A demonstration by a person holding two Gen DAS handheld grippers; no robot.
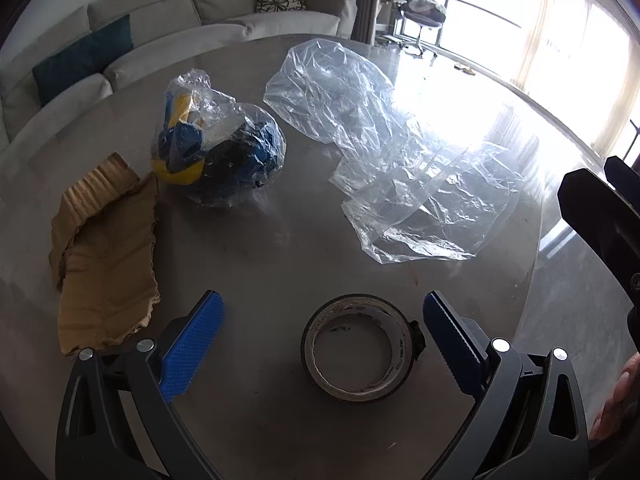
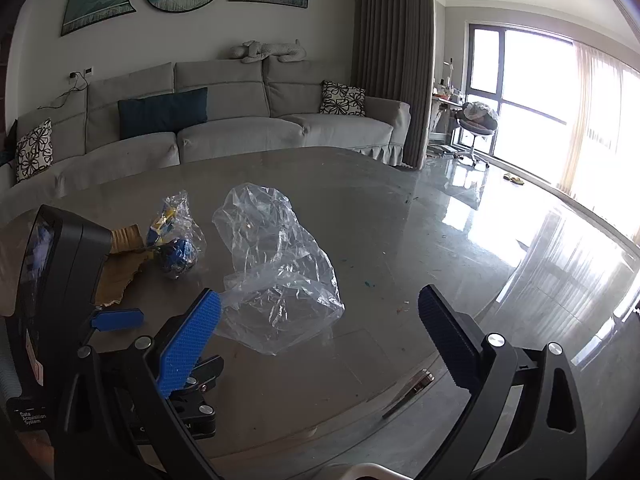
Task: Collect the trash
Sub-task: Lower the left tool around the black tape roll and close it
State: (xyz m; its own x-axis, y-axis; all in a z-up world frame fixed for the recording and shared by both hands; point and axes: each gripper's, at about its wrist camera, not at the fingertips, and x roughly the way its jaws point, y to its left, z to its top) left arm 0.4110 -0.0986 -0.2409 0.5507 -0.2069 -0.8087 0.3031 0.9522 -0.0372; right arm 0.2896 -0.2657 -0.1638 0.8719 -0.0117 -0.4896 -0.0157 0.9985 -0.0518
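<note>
On the round table, a roll of tape [image 1: 358, 346] lies flat between the spread blue fingers of my left gripper [image 1: 320, 308], which is open around it without touching. A torn piece of cardboard [image 1: 106, 256] lies to the left. Behind it sits a knotted clear bag holding blue and yellow scraps [image 1: 218, 148]. A large crumpled clear plastic bag [image 1: 396, 160] spreads over the right side. In the right wrist view, my right gripper [image 2: 320, 304] hovers open above the table, with the clear plastic bag [image 2: 276, 268] just beyond its left finger, and the knotted bag [image 2: 176, 244] farther left.
The table's edge [image 2: 520, 284] curves close on the right, above a glossy floor. A grey sofa [image 2: 240, 120] runs behind the table. The left gripper's body [image 2: 60, 280] fills the left of the right wrist view. A hand [image 1: 616, 396] shows at the right edge.
</note>
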